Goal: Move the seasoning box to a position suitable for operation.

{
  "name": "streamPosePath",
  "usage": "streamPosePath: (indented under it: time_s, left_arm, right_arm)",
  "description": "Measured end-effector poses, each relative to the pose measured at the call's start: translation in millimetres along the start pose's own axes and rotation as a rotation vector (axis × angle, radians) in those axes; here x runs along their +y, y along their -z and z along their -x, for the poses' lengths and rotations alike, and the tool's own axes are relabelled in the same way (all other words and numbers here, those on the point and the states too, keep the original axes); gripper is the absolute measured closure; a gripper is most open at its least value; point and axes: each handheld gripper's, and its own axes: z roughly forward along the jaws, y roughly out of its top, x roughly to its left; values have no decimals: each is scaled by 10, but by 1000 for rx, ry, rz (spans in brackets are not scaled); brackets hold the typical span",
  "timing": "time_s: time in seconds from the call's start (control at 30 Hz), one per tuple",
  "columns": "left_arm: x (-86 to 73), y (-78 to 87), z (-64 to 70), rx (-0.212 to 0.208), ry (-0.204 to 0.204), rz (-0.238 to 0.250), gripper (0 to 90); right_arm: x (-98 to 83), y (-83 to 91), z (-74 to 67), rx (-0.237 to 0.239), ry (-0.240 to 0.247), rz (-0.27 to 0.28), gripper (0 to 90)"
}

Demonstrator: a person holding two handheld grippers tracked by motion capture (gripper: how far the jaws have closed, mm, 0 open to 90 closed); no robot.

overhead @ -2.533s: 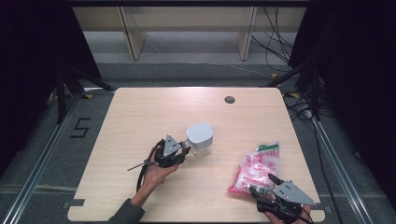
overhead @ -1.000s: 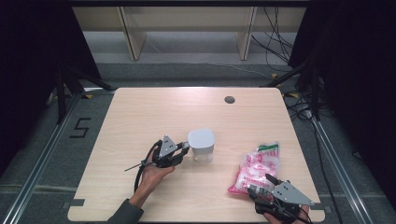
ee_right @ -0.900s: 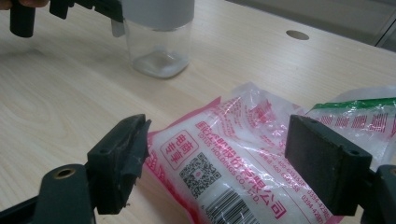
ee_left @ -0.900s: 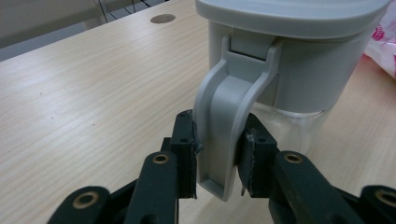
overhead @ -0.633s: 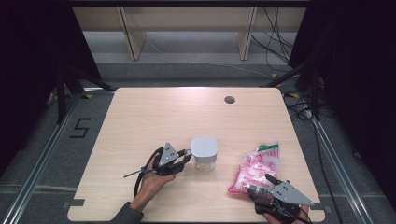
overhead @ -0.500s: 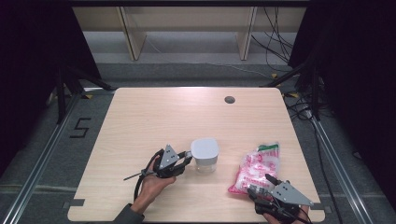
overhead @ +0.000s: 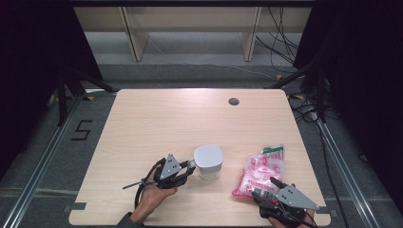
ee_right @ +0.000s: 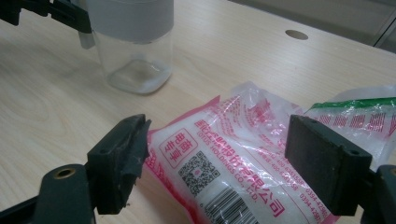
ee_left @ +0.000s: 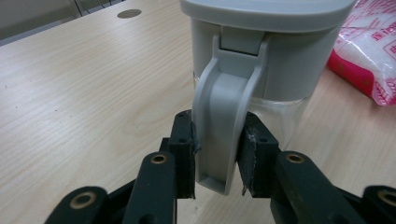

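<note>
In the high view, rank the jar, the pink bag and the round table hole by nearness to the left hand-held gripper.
From the left hand-held gripper:
1. Lidded clear jar, clamped by its grey latch, just right.
2. Pink bag, farther right, by the right hand-held gripper.
3. Round hole, at the table's far edge.

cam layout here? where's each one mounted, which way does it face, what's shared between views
High view: fixed above the person's side, facing forward and down on the table; shows both hands, the left gripper and right gripper.
Left gripper view: rides the left gripper, looking along its jaws, shut on the grey clasp of the jar.
Right gripper view: rides the right gripper, jaws open over the pink bag; the left gripper's jaws show top left.
Shared: jar and bag appear in all three.
</note>
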Motion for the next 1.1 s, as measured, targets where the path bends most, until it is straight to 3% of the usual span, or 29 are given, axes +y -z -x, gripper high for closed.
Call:
streamPosePath:
  time_s: [0.03, 0.2, 0.23, 0.27, 0.33, 0.37, 0.4, 0.5, 0.7, 0.83, 0.87, 0.97, 1.1]
  left_arm:
    - [-17, 1, 20, 3, 33, 6, 690]
    - [-17, -12, 18, 49, 31, 4, 690]
    - [-2, -21, -13, 63, -16, 7, 691]
    - [1, -32, -7, 79, 3, 4, 693]
    - [22, -75, -23, 103, -16, 8, 698]
    - [22, -75, -23, 103, -16, 8, 699]
    - [31, -103, -21, 98, 15, 11, 702]
    - [32, -100, -31, 94, 16, 8, 702]
    - [37, -99, -54, 84, 4, 11, 694]
    - [35, -89, -44, 80, 29, 4, 598]
    - [42, -51, -47, 54, 32, -12, 561]
    - [71, 11, -63, 48, 25, -29, 477]
    - [148, 103, -53, 2, 17, -40, 404]
  right_arm:
    - [0, 0, 0, 0, 1, 0, 222]
    - [0, 0, -2, 2, 3, 0, 221]
    - [0, 0, -2, 2, 3, -1, 221]
    - [0, -6, 7, 6, 14, -1, 221]
    - [1, -8, 8, 2, 18, -5, 221]
    - [1, -8, 8, 2, 18, -5, 221]
    - [4, -11, 1, 11, 11, -3, 221]
    - [5, 0, 6, -5, 28, 2, 221]
    - [4, -6, 1, 8, 10, -6, 220]
    - [3, -3, 6, 8, 14, -10, 221]
    - [2, 0, 6, 5, 5, -2, 220]
    - [-2, 2, 12, 10, 1, -1, 219]
    - [-8, -1, 23, 10, 3, -2, 218]
